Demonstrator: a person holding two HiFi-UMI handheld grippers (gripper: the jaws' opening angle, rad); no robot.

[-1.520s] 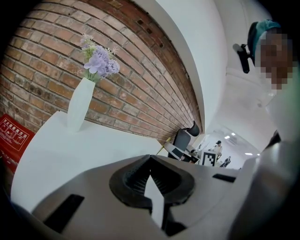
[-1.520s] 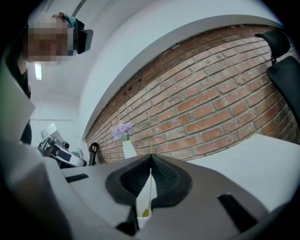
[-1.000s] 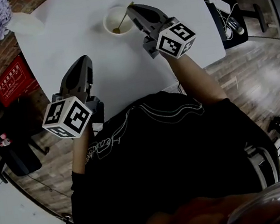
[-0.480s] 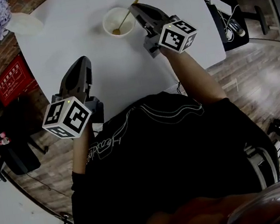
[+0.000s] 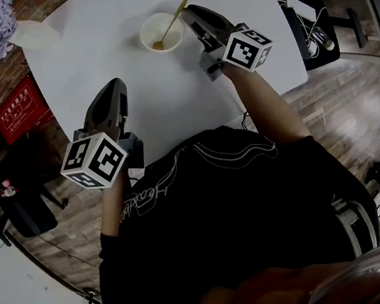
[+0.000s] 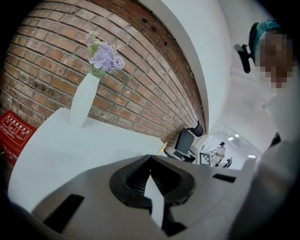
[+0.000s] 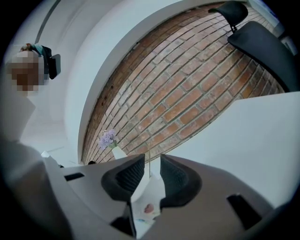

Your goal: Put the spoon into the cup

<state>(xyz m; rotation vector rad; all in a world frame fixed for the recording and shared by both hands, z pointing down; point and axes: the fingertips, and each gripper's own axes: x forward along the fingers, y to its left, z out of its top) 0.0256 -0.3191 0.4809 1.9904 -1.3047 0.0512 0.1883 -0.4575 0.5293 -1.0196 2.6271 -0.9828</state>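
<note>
Two arms [image 5: 265, 101] out — R gripper [image 5: 190, 13] fingers [image 7: 129, 174] spread by cup [image 5: 145, 38] w/ spoon [image 5: 172, 23]; L gripper [image 5: 115, 87] fingers [image 6: 136, 177] together.

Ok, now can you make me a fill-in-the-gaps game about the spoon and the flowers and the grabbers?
1. The gold spoon leans inside the white ___ on the table.
2. The flowers in the vase are ___ in colour.
3. The right gripper has its jaws ___ (open or shut).
4. The wall behind the vase is built of ___.

Missing words: cup; purple; open; brick.
</note>
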